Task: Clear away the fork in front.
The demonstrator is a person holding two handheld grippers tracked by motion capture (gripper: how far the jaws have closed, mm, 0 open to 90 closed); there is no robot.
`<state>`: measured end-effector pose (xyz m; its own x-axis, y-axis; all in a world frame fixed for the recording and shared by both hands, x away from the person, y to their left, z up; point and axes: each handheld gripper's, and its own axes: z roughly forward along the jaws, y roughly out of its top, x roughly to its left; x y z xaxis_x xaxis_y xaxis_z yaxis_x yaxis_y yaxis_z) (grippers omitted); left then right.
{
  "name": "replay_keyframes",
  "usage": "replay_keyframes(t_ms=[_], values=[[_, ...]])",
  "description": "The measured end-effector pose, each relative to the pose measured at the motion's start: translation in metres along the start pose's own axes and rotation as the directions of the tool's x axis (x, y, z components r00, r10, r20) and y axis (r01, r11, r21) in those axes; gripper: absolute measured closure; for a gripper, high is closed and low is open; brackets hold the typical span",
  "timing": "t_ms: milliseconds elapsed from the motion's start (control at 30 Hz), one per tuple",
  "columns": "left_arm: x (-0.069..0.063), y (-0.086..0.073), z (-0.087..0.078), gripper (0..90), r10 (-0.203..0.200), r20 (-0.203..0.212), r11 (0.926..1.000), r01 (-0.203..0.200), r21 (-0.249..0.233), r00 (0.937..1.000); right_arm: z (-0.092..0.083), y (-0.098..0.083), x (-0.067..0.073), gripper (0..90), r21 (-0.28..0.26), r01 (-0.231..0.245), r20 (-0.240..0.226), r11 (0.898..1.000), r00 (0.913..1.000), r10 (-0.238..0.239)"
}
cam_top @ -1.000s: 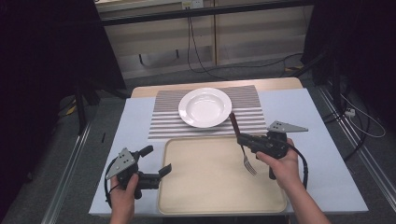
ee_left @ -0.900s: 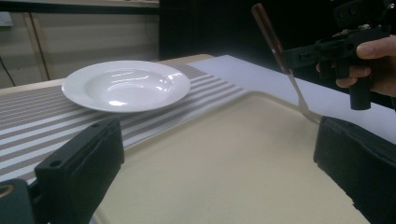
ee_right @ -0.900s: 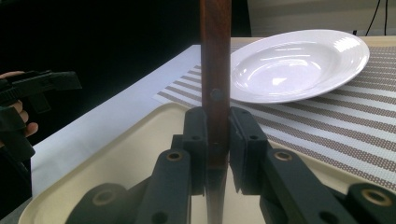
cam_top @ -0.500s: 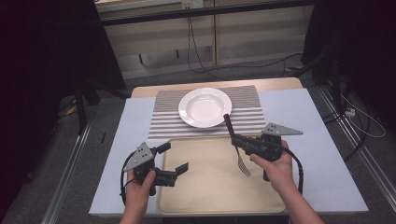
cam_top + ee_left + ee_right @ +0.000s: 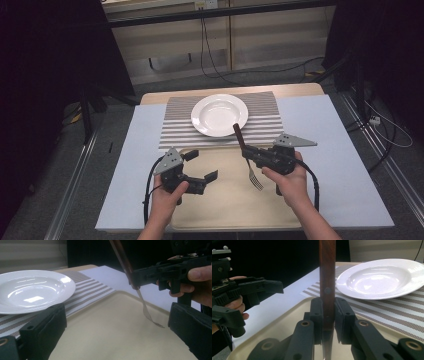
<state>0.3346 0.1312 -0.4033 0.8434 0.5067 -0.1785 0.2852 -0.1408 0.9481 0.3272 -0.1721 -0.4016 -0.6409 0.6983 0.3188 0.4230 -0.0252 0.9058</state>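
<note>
A fork [image 5: 246, 153] with a brown wooden handle [image 5: 327, 277] and metal tines [image 5: 153, 320] hangs tines down over the beige tray [image 5: 225, 205]. My right gripper [image 5: 248, 151] is shut on the lower end of that handle, its jaws pressed on both sides [image 5: 327, 322]. My left gripper [image 5: 201, 165] is open over the tray's left part, with nothing between its jaws, which point right toward the fork. A white plate [image 5: 219, 114] sits on the striped mat [image 5: 175, 130] behind the tray.
A pale blue cloth [image 5: 340, 165] covers the table under the tray and mat. Dark floor, cables and metal rails surround the table. The tray's surface between the two grippers is bare.
My left gripper has moved right, from beside the tray's left edge to over the tray. The right gripper with the fork has shifted slightly left and the fork stands more upright.
</note>
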Motion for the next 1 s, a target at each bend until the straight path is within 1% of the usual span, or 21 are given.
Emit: replay_keyframes(t_ms=[100, 133, 200, 233, 300, 367, 467, 533, 567, 633, 733, 800, 833, 900, 933, 967, 1000], values=[[0.000, 0.003, 0.005, 2.3, -0.003, -0.002, 1.0000, 0.003, -0.003, 1.0000, 0.002, -0.001, 0.001, 78.5, -0.001, -0.001, -0.007, 1.000, 1.0000, 0.001], [0.000, 0.004, 0.006, 2.3, -0.009, -0.003, 0.9999, 0.009, -0.009, 1.0000, 0.002, -0.001, 0.002, 78.4, -0.001, 0.002, -0.003, 1.000, 1.0000, -0.002], [0.001, 0.007, 0.010, 2.3, -0.027, -0.010, 0.9995, 0.027, -0.019, 0.9996, 0.002, -0.001, 0.003, 78.4, 0.004, 0.001, -0.011, 1.000, 0.9999, -0.001], [0.001, 0.008, 0.013, 2.3, -0.041, -0.022, 0.9990, 0.041, -0.019, 0.9989, 0.002, -0.001, 0.003, 78.4, 0.004, 0.004, -0.010, 1.000, 0.9999, -0.004], [0.000, 0.012, 0.018, 2.6, -0.041, -0.039, 0.9991, 0.041, -0.010, 0.9984, 0.003, -0.001, 0.005, 78.4, 0.005, 0.010, -0.019, 1.000, 0.9998, -0.010], [-0.002, 0.017, 0.022, 3.3, -0.050, -0.025, 0.9987, 0.050, -0.006, 0.9984, 0.004, -0.001, 0.007, 78.4, 0.004, 0.015, -0.022, 1.000, 0.9996, -0.015], [-0.004, 0.026, 0.028, 3.4, -0.047, -0.011, 0.9988, 0.047, -0.014, 0.9988, 0.006, -0.001, 0.011, 78.4, 0.001, 0.022, -0.037, 1.000, 0.9991, -0.022], [-0.005, 0.032, 0.032, 5.3, -0.039, -0.009, 0.9990, 0.039, -0.023, 0.9992, 0.007, -0.001, 0.013, 78.4, -0.006, 0.027, -0.041, 1.000, 0.9988, -0.027], [-0.007, 0.034, 0.034, 5.7, -0.041, -0.004, 0.9989, 0.041, -0.023, 0.9991, 0.007, -0.001, 0.014, 78.5, -0.008, 0.025, -0.045, 1.000, 0.9987, -0.026], [-0.009, 0.039, 0.038, 6.9, -0.031, 0.005, 0.9993, 0.031, -0.023, 0.9995, 0.007, 0.000, 0.016, 78.4, -0.013, 0.025, -0.049, 1.000, 0.9985, -0.026], [-0.012, 0.044, 0.043, 8.7, -0.009, 0.006, 0.9998, 0.009, -0.020, 0.9999, 0.006, 0.001, 0.017, 78.5, -0.019, 0.028, -0.055, 0.999, 0.9981, -0.029], [-0.013, 0.047, 0.046, 9.5, -0.011, 0.014, 0.9997, 0.011, -0.021, 0.9999, 0.006, 0.001, 0.017, 78.4, -0.025, 0.024, -0.063, 0.999, 0.9977, -0.025], [-0.013, 0.048, 0.047, 9.8, -0.010, 0.007, 0.9997, 0.010, -0.022, 0.9999, 0.006, 0.000, 0.017, 78.5, -0.023, 0.023, -0.067, 0.999, 0.9975, -0.025], [-0.014, 0.051, 0.049, 10.5, -0.013, 0.011, 0.9997, 0.014, -0.021, 0.9999, 0.007, 0.000, 0.017, 78.5, -0.025, 0.022, -0.070, 0.999, 0.9973, -0.024], [-0.014, 0.052, 0.049, 11.9, -0.012, 0.017, 0.9997, 0.012, -0.023, 0.9998, 0.007, 0.000, 0.017, 78.4, -0.023, 0.023, -0.073, 0.999, 0.9971, -0.025], [-0.015, 0.053, 0.050, 13.5, -0.012, 0.013, 0.9996, 0.013, -0.024, 0.9998, 0.007, 0.000, 0.017, 78.4, -0.024, 0.024, -0.072, 0.999, 0.9970, -0.026], [-0.015, 0.054, 0.051, 14.7, -0.018, 0.016, 0.9997, 0.018, -0.019, 0.9997, 0.007, 0.000, 0.018, 78.5, -0.025, 0.024, -0.075, 0.999, 0.9969, -0.026]])
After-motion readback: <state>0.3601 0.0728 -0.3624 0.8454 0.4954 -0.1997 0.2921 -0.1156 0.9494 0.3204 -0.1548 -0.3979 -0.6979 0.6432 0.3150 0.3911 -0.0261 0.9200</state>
